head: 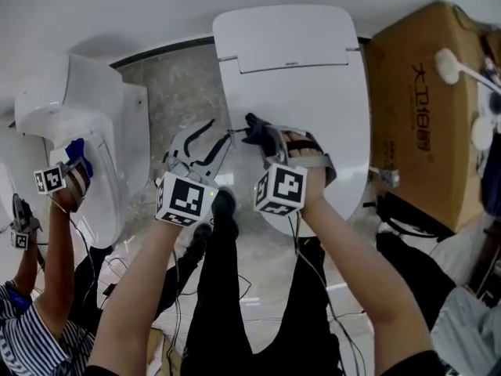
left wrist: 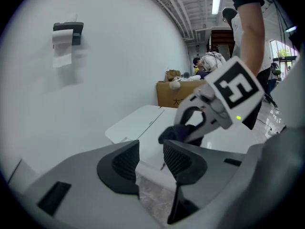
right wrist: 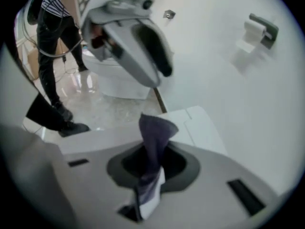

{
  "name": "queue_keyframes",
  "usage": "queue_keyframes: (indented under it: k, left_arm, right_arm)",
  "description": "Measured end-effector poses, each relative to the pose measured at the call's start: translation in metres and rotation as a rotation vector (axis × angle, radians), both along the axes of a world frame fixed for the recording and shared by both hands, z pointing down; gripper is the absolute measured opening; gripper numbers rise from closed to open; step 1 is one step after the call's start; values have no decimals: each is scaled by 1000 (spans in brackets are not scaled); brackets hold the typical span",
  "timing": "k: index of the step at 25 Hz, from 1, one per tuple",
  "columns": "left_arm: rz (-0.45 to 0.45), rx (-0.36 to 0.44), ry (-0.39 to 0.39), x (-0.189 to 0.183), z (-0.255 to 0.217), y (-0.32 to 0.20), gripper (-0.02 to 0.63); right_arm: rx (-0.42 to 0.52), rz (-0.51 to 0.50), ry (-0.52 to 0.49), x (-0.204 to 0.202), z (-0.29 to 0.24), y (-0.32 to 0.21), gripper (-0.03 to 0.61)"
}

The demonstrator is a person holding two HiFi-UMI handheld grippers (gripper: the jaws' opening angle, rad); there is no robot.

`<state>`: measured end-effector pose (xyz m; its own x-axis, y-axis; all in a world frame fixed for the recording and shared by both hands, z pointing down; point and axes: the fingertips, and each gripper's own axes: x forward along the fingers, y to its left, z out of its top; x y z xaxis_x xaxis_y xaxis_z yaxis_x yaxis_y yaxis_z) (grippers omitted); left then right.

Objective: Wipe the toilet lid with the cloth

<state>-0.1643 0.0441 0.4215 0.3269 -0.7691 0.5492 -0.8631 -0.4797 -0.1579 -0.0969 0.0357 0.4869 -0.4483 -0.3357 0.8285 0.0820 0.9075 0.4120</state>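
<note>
The white toilet lid (head: 301, 92) lies shut in the middle of the head view. A dark purple cloth (head: 261, 137) is pinched in my right gripper (head: 252, 126), which hovers over the lid's left front part. In the right gripper view the cloth (right wrist: 153, 137) sticks up from between the shut jaws of that gripper (right wrist: 151, 162). My left gripper (head: 213, 138) hangs beside the toilet's left edge, over the floor. Its jaws stand apart with nothing between them, seen closest in the left gripper view (left wrist: 151, 159), where the lid (left wrist: 143, 123) lies ahead.
A second white toilet (head: 98, 128) stands at the left, where another person (head: 39, 304) holds grippers. A cardboard box (head: 427, 108) flanks the right side. A paper-roll holder (left wrist: 66, 34) hangs on the wall. Cables (head: 117, 276) trail on the marble floor.
</note>
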Motion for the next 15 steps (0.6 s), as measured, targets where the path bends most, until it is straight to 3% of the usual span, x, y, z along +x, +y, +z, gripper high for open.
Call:
queue_keyframes:
  k: [8, 15]
  left_arm:
    - [-3, 8, 1, -17, -4, 4, 166]
    - [6, -3, -3, -29, -2, 7, 166]
  right_arm:
    - [134, 87, 60, -31, -15, -148, 67]
    - [83, 73, 135, -48, 17, -155, 67]
